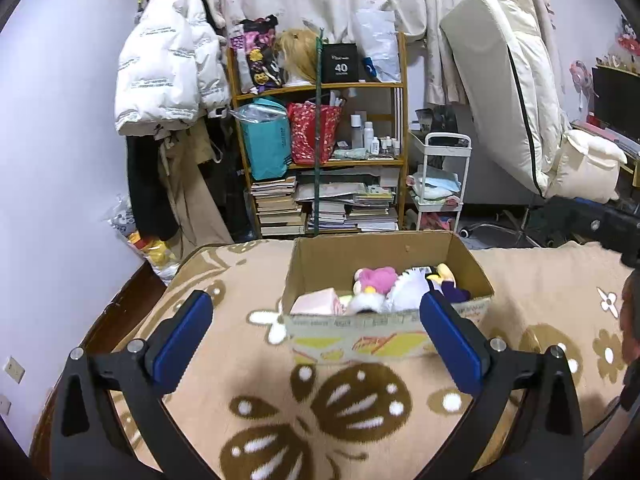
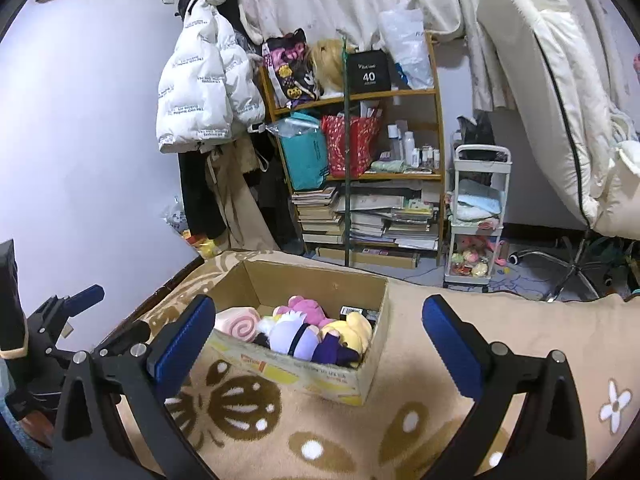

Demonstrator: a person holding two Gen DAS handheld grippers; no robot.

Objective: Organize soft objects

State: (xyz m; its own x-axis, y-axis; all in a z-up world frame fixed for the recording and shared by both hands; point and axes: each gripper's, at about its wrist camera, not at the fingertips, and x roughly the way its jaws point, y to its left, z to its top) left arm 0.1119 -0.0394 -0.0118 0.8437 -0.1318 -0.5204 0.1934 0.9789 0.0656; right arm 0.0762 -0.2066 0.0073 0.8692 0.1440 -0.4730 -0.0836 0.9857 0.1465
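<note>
Both tongs, left gripper [image 1: 316, 336] & right gripper [image 2: 320, 340], released, empty; plush toys [image 2: 304, 332] packed in open brown cardboard box [image 2: 304, 280] at 12 o'clock, prob. for tidiness.

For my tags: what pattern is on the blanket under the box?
Tan blanket with brown-and-white butterflies and flowers; left wrist view.

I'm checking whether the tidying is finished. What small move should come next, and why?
Probably pull both hands back and look for leftovers: the left gripper and right gripper have open, empty jaws, the plush toys lie in the cardboard box, and no toy shows on the blanket.
</note>
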